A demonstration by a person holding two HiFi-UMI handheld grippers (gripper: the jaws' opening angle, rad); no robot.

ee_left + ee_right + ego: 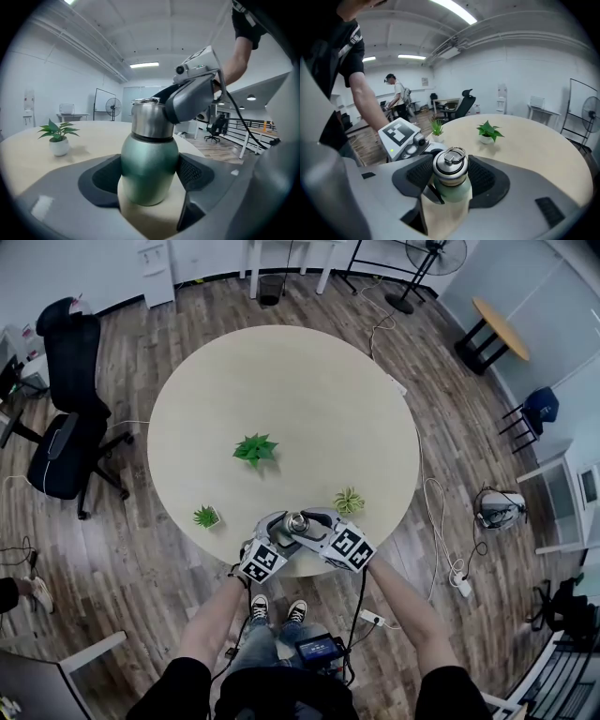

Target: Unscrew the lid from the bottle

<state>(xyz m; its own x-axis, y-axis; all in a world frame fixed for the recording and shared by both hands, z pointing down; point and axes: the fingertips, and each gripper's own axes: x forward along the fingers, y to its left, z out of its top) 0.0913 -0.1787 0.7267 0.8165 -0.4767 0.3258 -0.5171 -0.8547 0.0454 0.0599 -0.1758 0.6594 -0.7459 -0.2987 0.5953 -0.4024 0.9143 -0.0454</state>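
While its steel lid (450, 164) is on, the green metal bottle (150, 157) stands upright at the near edge of the round table (309, 399). Left gripper (149, 180): jaws wide, clamped on the body, apparently to stop it turning. Right gripper (450, 177): jaws narrower, pads against the lid, placed for twisting. Three small potted plants (255, 448) stand apart, not in the way.

Green bottle (149, 164) upright at table (281, 381) edge, steel lid (450, 166) on top

Round table (309, 399) holds three potted plants (255, 448) and bottle (298, 522).
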